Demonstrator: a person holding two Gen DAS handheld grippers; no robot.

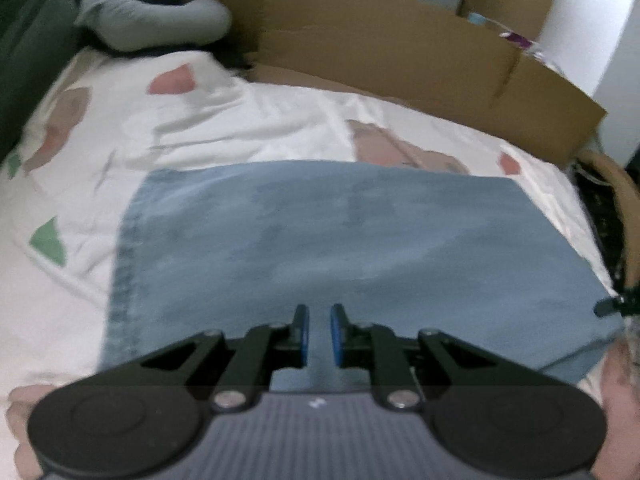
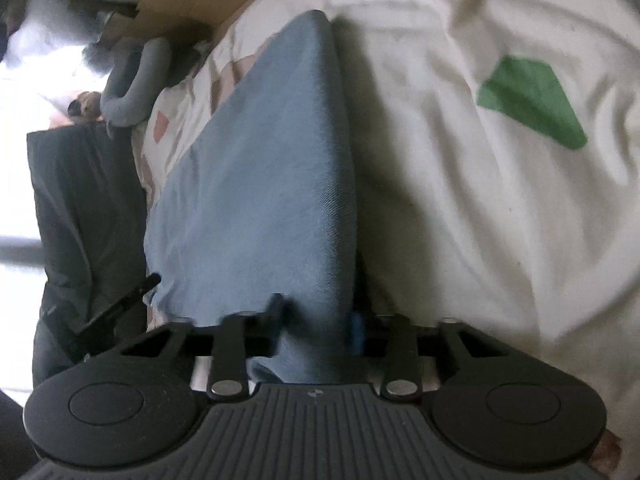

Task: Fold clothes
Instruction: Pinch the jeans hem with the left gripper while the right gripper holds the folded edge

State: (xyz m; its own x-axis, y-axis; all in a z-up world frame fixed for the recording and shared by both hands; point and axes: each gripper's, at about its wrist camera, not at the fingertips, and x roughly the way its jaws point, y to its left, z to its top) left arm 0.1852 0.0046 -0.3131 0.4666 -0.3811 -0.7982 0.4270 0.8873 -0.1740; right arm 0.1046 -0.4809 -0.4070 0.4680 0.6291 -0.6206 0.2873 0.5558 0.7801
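Blue denim garment [image 1: 340,240] spread on the bed [image 1: 100,168], ahead of the left hand-held gripper [image 1: 319,328], pinched nearly closed on its near edge. Right hand-held gripper [image 2: 316,320] clamped on a bunched fold. Soft, fairly heavy, floppy; best held at hems and corners. Cardboard box [image 1: 400,52] beyond, contents unclear.

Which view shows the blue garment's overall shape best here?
The left wrist view: the blue garment lies spread as a wide panel on the patterned bedsheet, edges and stitched hem visible. The right wrist view shows only a lifted, bunched fold running into the right gripper.
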